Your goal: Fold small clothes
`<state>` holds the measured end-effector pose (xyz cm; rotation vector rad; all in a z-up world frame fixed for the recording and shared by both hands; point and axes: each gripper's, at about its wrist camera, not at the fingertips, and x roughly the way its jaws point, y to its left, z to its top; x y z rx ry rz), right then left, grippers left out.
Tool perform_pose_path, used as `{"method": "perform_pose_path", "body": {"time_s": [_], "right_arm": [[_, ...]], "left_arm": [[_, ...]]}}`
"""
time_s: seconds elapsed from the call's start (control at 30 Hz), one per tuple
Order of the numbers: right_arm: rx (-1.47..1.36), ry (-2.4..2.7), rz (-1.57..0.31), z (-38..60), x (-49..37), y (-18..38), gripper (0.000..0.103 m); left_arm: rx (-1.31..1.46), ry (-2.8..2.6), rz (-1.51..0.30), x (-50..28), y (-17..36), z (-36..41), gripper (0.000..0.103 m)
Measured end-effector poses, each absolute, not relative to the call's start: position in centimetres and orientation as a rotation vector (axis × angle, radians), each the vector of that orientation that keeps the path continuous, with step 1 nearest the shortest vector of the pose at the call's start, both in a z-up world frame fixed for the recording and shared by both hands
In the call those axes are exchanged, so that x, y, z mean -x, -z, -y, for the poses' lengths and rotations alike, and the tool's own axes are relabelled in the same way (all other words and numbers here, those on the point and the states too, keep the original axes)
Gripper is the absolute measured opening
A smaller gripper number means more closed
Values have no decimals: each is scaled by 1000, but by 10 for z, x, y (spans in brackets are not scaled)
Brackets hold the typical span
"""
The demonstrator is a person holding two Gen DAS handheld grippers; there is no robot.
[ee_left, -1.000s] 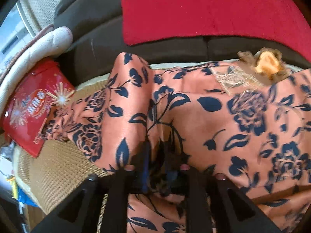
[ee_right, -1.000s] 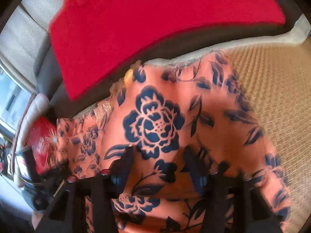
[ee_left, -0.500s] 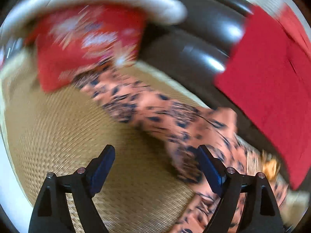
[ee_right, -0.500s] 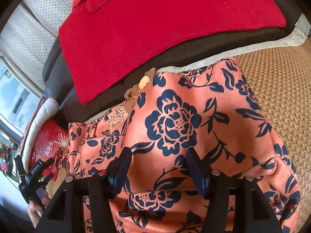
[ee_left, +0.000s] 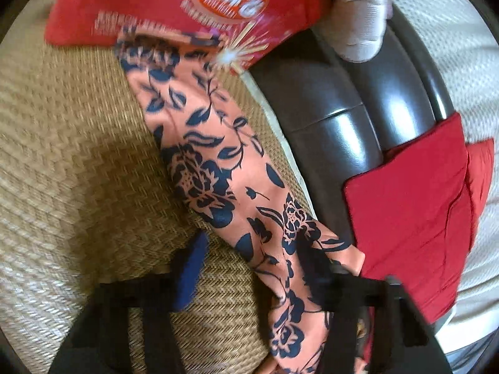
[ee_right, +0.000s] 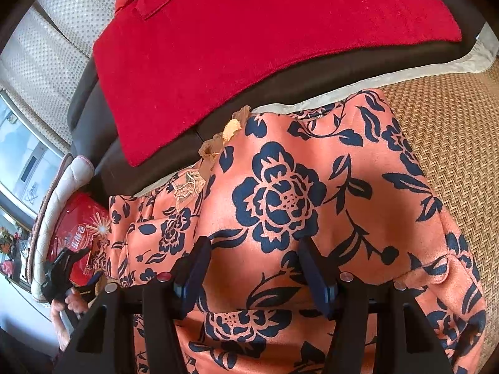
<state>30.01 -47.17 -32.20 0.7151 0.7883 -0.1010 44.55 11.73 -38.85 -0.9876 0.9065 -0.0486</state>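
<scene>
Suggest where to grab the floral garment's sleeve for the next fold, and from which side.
Probably the cuff, pinched across its width. The sleeve lies flat and stretched out on the woven mat, ending against the red bag. Come in low from the open mat side, where its long edge is free; the other edge runs close to the dark sofa back.

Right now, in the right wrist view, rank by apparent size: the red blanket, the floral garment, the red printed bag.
1. floral garment and red blanket: similar spans, and the garment lies nearer the camera, so unranked.
2. red printed bag: clearly smallest, far off and partly hidden.
</scene>
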Motion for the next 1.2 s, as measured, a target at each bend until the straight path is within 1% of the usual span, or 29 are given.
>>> {"method": "perform_pose_path", "body": {"time_s": [0.03, 0.1, 0.13, 0.23, 0.33, 0.4, 0.43, 0.57, 0.6, 0.67, 0.73, 0.8, 0.83, 0.87, 0.9, 0.93, 0.97, 1.03, 1.07, 1.1, 1.13, 1.2], "right_arm": [[-714, 99, -789, 471, -300, 322, 63], [-707, 96, -791, 471, -300, 322, 63], [-702, 95, -791, 471, -300, 322, 63], [-707, 96, -786, 473, -299, 321, 63], [-718, 99, -760, 477, -294, 316, 63], [-709, 109, -733, 480, -290, 309, 63], [-703, 120, -717, 483, -287, 304, 63], [-726, 165, -651, 500, -270, 292, 63], [-741, 179, -636, 506, -265, 290, 63], [-767, 209, -606, 519, -255, 287, 63], [-788, 242, -582, 531, -246, 285, 63], [-815, 266, -560, 543, -238, 283, 63], [-829, 273, -545, 548, -232, 282, 63], [-840, 280, -532, 552, -228, 280, 63], [-848, 287, -519, 556, -225, 278, 63], [-858, 291, -508, 560, -221, 276, 63], [-867, 292, -500, 564, -217, 274, 64], [-885, 287, -498, 569, -212, 274, 64], [-889, 281, -504, 570, -211, 273, 66], [-888, 270, -511, 570, -211, 273, 68], [-884, 260, -517, 568, -210, 272, 69], [-868, 237, -524, 561, -211, 268, 69]], "left_arm": [[1004, 51, -912, -448, 392, -117, 31], [1004, 39, -906, -453, 396, -116, 12], [993, 32, -898, -455, 395, -115, 7], [935, 23, -841, -461, 382, -109, 6], [808, 47, -774, -460, 349, -86, 5], [662, 112, -730, -455, 319, -53, 5], [544, 161, -701, -450, 300, -26, 5], [185, 340, -613, -416, 259, 76, 6], [132, 378, -606, -408, 256, 95, 6], [-23, 466, -601, -383, 257, 150, 6], [-181, 516, -612, -358, 270, 202, 6], [-437, 515, -624, -326, 300, 260, 6], [-571, 505, -640, -311, 324, 287, 8], [-630, 500, -663, -304, 339, 299, 9], [-679, 491, -712, -299, 357, 309, 9], [-692, 480, -742, -297, 363, 311, 9], [-686, 464, -765, -298, 364, 310, 9], [-619, 505, -776, -295, 350, 297, 9], [-578, 531, -783, -293, 340, 284, 22], [-540, 541, -787, -291, 330, 268, 46], [-512, 541, -783, -289, 323, 256, 64], [-415, 529, -770, -289, 306, 221, 65]]}}
